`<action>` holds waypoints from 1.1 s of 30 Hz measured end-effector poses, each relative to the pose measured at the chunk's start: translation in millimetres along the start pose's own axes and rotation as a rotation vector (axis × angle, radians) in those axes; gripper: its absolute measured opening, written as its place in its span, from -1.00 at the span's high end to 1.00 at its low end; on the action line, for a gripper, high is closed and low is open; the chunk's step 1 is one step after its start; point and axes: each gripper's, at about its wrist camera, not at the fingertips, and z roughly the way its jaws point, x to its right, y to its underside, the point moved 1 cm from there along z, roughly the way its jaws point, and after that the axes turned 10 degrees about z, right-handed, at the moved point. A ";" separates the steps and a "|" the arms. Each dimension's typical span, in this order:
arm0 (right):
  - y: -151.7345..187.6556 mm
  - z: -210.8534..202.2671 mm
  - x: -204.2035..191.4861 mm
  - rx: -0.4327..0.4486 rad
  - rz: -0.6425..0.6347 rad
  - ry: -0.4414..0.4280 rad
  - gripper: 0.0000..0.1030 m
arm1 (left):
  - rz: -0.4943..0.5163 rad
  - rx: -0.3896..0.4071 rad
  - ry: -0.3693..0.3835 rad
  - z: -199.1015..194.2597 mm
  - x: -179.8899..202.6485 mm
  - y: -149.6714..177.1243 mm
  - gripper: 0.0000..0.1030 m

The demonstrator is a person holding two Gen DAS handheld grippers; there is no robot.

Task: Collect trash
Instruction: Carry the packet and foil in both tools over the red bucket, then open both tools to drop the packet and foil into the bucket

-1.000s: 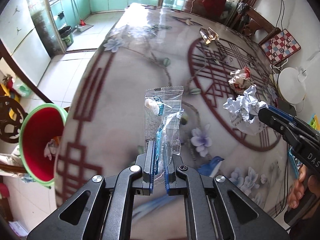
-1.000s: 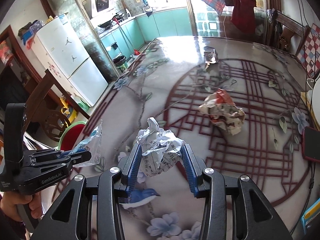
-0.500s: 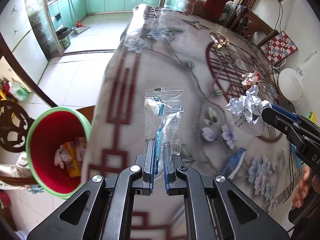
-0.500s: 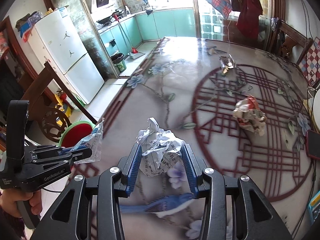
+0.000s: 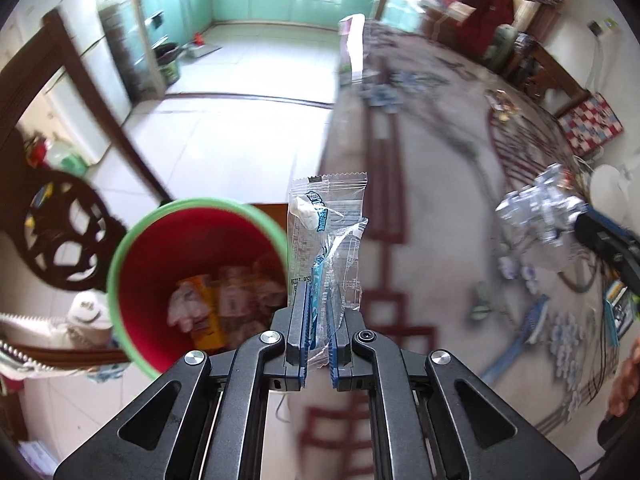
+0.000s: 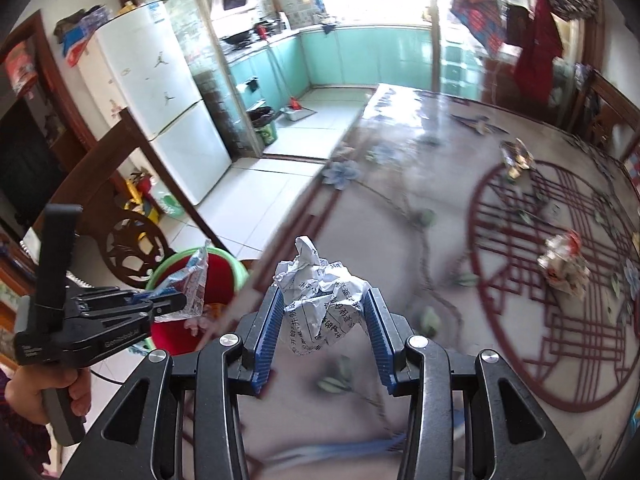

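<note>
**Two pieces in hand, bin only half under them**

Left tool (image 5: 316, 320) is clamped on the clear wrapper (image 5: 326, 240), just past the red bin's (image 5: 120, 264) rim. Right tool (image 6: 324, 316) pinches the paper ball (image 6: 320, 300) over the table (image 6: 400, 240). Letting go now probably misses; the light wrapper could drift.

Counting the things on and near the table

There are two grippers: the left gripper (image 5: 316, 320) low in the middle of its own view and the right gripper (image 6: 324, 320) low in the middle of its own. There is one clear wrapper (image 5: 326, 240), one white paper ball (image 6: 322, 300), one red bin (image 5: 160, 264) at the lower left, two more bits of trash on the table, a crumpled one (image 6: 564, 266) at the right and a shiny one (image 6: 516, 158) at the upper right, and one white fridge (image 6: 160, 100) at the upper left.
</note>
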 end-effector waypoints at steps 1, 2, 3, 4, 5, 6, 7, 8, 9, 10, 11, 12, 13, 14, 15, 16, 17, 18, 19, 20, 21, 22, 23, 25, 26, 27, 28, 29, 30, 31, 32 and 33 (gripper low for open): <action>-0.3 1.4 -7.6 0.000 -0.011 -0.010 0.22 | -0.013 -0.011 -0.011 2.7 -8.8 3.6 0.86; -1.3 3.7 -18.1 -0.002 -0.024 -0.027 0.23 | -0.027 -0.023 -0.022 5.7 -17.6 7.3 0.86; -1.7 5.5 -25.9 -0.003 -0.032 -0.042 0.23 | -0.041 -0.035 -0.036 9.3 -26.2 11.4 0.86; -1.9 7.9 -34.8 -0.005 -0.040 -0.062 0.23 | -0.053 -0.047 -0.053 12.9 -34.9 15.7 0.86; -1.8 10.3 -40.0 -0.008 -0.045 -0.074 0.23 | -0.063 -0.057 -0.069 16.1 -42.4 19.5 0.86; -1.4 13.1 -47.6 -0.012 -0.055 -0.084 0.22 | -0.072 -0.064 -0.083 18.9 -48.2 22.8 0.86; -0.5 16.4 -55.7 -0.015 -0.070 -0.095 0.22 | -0.082 -0.070 -0.095 21.1 -54.4 26.4 0.86; 0.4 19.3 -60.7 -0.018 -0.079 -0.104 0.22 | -0.099 -0.076 -0.104 23.4 -62.1 30.5 0.86; 1.9 24.2 -68.1 -0.028 -0.091 -0.119 0.22 | -0.113 -0.077 -0.107 23.3 -68.8 33.4 0.86; 2.8 29.1 -73.1 -0.038 -0.099 -0.132 0.22 | -0.126 -0.080 -0.110 23.9 -74.8 36.4 0.86; 4.2 35.6 -80.9 -0.051 -0.110 -0.149 0.22 | -0.137 -0.087 -0.115 24.9 -79.9 39.5 0.86; 5.0 40.6 -87.3 -0.060 -0.120 -0.161 0.22 | -0.148 -0.092 -0.118 26.1 -84.7 41.8 0.86; 5.5 46.5 -94.2 -0.065 -0.135 -0.171 0.22 | -0.157 -0.097 -0.121 27.2 -88.7 43.7 0.86; 6.3 52.6 -102.2 -0.071 -0.153 -0.179 0.22 | -0.169 -0.100 -0.123 28.1 -93.4 45.8 0.86; 6.9 58.1 -109.0 -0.080 -0.167 -0.182 0.23 | -0.178 -0.101 -0.123 29.3 -97.6 47.6 0.86; 7.6 64.0 -114.9 -0.089 -0.179 -0.186 0.22 | -0.185 -0.102 -0.124 29.3 -99.2 48.6 0.86; 8.6 70.3 -122.6 -0.100 -0.193 -0.195 0.22 | -0.199 -0.105 -0.122 30.1 -103.5 50.0 0.86; 9.3 74.9 -128.2 -0.111 -0.202 -0.202 0.22 | -0.213 -0.109 -0.122 31.0 -107.3 51.3 0.86; 10.6 79.8 -134.2 -0.126 -0.212 -0.209 0.21 | -0.229 -0.113 -0.127 32.2 -112.5 53.3 0.86; 12.1 85.1 -139.7 -0.139 -0.221 -0.216 0.20 | -0.253 -0.110 -0.138 31.4 -117.9 55.0 0.84; 13.2 89.6 -144.8 -0.144 -0.227 -0.221 0.20 | -0.273 -0.105 -0.146 30.5 -122.5 55.9 0.80; 14.6 91.4 -147.4 -0.148 -0.230 -0.223 0.19 | -0.289 -0.095 -0.151 29.0 -126.2 56.9 0.61; 15.8 94.2 -150.5 -0.155 -0.232 -0.225 0.19 | -0.301 -0.082 -0.155 26.9 -129.2 58.1 0.35; 16.9 98.3 -155.2 -0.167 -0.232 -0.237 0.17 | -0.306 -0.056 -0.160 21.7 -132.5 59.4 0.02; 17.6 98.9 -156.5 -0.168 -0.233 -0.241 0.11 | -0.302 -0.048 -0.163 20.4 -133.5 59.4 -0.06; 17.7 99.3 -157.3 -0.165 -0.233 -0.246 0.02 | -0.296 -0.043 -0.166 19.5 -134.4 58.7 -0.07; 17.2 99.3 -157.0 -0.161 -0.229 -0.253 -0.03 | -0.290 -0.044 -0.168 18.9 -134.5 57.5 -0.11; 16.6 98.9 -156.8 -0.157 -0.222 -0.259 -0.10 | -0.287 -0.046 -0.169 18.6 -134.8 56.2 -0.16; 15.3 98.7 -154.9 -0.153 -0.208 -0.267 -0.13 | -0.289 -0.046 -0.168 18.3 -134.9 54.8 -0.18; 13.7 97.9 -153.3 -0.149 -0.195 -0.273 -0.13 | -0.294 -0.044 -0.163 18.0 -135.1 53.5 -0.21; 12.0 96.6 -150.0 -0.145 -0.180 -0.277 -0.13 | -0.302 -0.038 -0.157 17.2 -134.9 51.9 -0.23; 10.2 95.0 -146.8 -0.141 -0.167 -0.280 -0.13 | -0.308 -0.033 -0.151 16.8 -135.0 50.8 -0.24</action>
